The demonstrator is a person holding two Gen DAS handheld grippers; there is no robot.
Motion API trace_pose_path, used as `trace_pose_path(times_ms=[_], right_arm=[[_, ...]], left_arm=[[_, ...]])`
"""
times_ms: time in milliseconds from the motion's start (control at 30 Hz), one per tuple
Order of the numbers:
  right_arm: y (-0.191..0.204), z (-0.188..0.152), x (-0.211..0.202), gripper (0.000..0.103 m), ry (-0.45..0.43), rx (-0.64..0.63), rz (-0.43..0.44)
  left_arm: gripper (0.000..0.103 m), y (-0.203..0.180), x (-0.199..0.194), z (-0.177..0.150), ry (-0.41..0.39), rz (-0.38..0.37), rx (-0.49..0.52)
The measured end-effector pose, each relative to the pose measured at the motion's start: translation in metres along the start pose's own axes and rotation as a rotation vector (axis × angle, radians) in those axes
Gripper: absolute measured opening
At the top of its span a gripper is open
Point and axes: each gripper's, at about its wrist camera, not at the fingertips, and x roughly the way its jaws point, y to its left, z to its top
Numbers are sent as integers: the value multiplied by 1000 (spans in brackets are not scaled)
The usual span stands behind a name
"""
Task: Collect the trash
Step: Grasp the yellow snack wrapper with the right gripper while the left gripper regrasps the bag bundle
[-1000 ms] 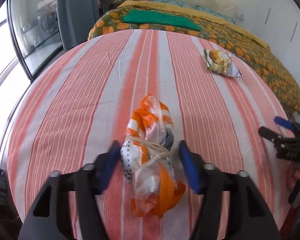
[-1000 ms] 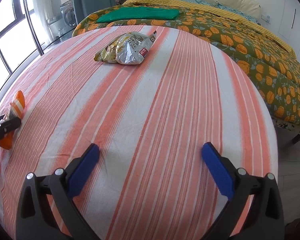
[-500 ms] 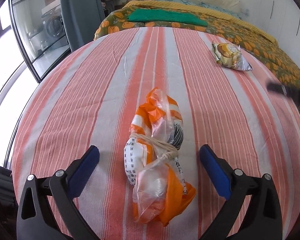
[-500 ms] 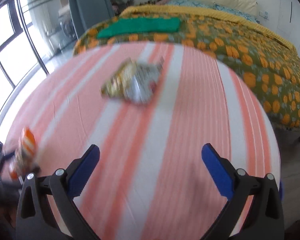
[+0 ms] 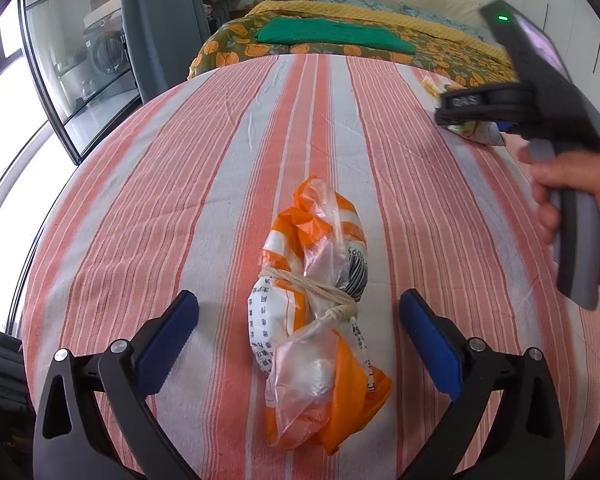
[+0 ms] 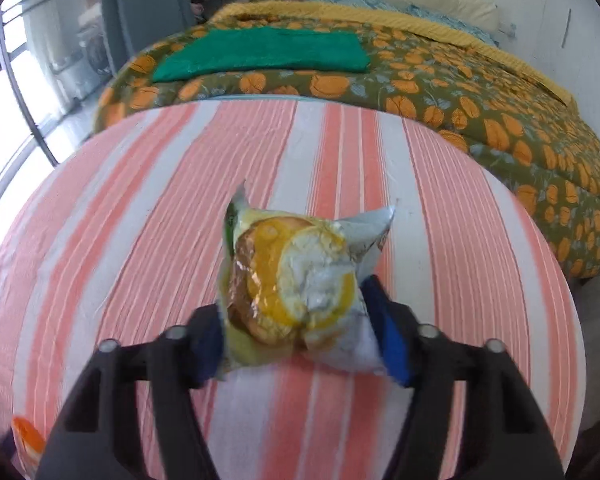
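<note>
An orange and white plastic bag [image 5: 320,312], tied with string, lies on the striped bedsheet [image 5: 180,184] between the wide-open fingers of my left gripper [image 5: 300,340], touching neither. My right gripper [image 6: 300,340] has its blue pads closed against both sides of a silver and yellow snack packet [image 6: 300,280] on the sheet. From the left wrist view the right gripper body [image 5: 540,92] hides most of that packet [image 5: 480,130]. The orange bag shows at the lower left edge of the right wrist view [image 6: 26,446].
An orange-flowered quilt [image 6: 440,92] with a folded green cloth [image 6: 260,56] lies further up the bed. Windows [image 5: 4,92] and a grey curtain [image 5: 156,20] stand at the left. The bed's right edge [image 6: 568,320] drops off to the floor.
My right gripper moved forward to the snack packet and closed on it. My left gripper, nearly closed around the orange bag a second ago, opened wide and has stayed open.
</note>
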Motion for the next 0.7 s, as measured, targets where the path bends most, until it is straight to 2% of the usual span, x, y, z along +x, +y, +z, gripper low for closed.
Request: trace_pose_path(times_ms=[133,267,367,433,467,500,533,700], right_arm=[[-10,-27,-31,49,-23,-102,109],[-10,-80,-81,49,-5,-265,212],[-10,-129,-121,50,25,-393,251],[-9,-157,-133,58,51,-445,244],[-10,-166,-136,64,52,-452,237],[-12,-175,-140,76,39,-449,230],[-14,-180,-142,81,31,-441,232],[-37,-195,-145,89,36,-315,269]], left_arm=[[98,0,0,0,0,0,0],[98,0,0,0,0,0,0],[98,0,0,0,0,0,0],[98,0,0,0,0,2,1],[98,-1,0,0,0,1,1],[98,-1,0,0,0,1,0],[98,0,0,0,1,0,0],[98,4,-1,0,5,-53,23]])
